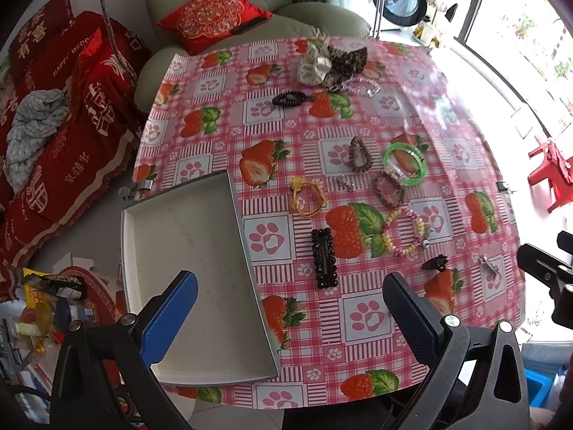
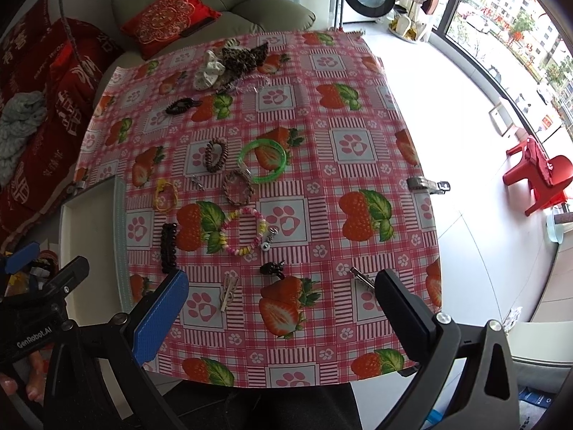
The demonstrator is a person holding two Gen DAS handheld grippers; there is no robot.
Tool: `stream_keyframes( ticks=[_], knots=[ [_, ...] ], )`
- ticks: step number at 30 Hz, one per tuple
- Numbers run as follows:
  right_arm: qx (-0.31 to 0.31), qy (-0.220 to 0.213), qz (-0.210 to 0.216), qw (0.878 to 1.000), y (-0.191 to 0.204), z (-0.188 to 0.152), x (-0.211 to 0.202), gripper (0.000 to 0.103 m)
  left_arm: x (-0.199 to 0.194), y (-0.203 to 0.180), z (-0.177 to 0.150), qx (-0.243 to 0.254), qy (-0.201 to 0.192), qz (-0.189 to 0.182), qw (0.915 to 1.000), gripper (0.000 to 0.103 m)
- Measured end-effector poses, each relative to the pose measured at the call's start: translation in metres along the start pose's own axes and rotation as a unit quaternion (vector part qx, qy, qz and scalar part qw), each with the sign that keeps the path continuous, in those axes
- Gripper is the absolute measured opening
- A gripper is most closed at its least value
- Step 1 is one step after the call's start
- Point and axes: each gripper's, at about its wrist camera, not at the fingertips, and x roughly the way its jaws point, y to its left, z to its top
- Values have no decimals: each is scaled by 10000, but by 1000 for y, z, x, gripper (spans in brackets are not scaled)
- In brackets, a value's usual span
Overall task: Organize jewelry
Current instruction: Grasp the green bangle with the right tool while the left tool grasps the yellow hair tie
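An empty grey tray (image 1: 186,243) sits at the table's left edge; it also shows in the right wrist view (image 2: 89,229). Jewelry lies scattered on the strawberry tablecloth: a green bangle (image 1: 404,163), brown bead bracelets (image 1: 361,153), a yellow band (image 1: 308,197), a black hair clip (image 1: 324,263) and a pastel bead bracelet (image 1: 406,231). My left gripper (image 1: 290,317) is open and empty above the tray's near right corner. My right gripper (image 2: 283,308) is open and empty over the table's near edge, above a beige clip (image 2: 229,292).
Scrunchies (image 1: 322,62) and a black coil tie (image 1: 288,99) lie at the table's far side. A small dark clip (image 2: 272,268) and a silver clip (image 2: 361,277) lie near me. A sofa with red cushions (image 1: 211,18) stands behind, a red stool (image 2: 537,175) at right.
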Motion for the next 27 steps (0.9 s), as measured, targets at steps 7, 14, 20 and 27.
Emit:
stream_keyframes(
  ticks=[7, 14, 20, 27],
  knots=[
    [80, 280, 3, 9996, -17, 10, 33, 103, 37, -7, 19, -65, 197, -69, 9998, 103],
    [30, 434, 20, 9990, -32, 36, 77, 103, 81, -22, 46, -56, 240, -194, 9995, 103],
    [-6, 439, 82, 9990, -38, 70, 116, 103, 117, -35, 66, -53, 271, -231, 9994, 99],
    [-89, 448, 255, 9986, -34, 101, 155, 103, 155, -35, 79, -186, 389, -168, 9989, 86]
  ],
)
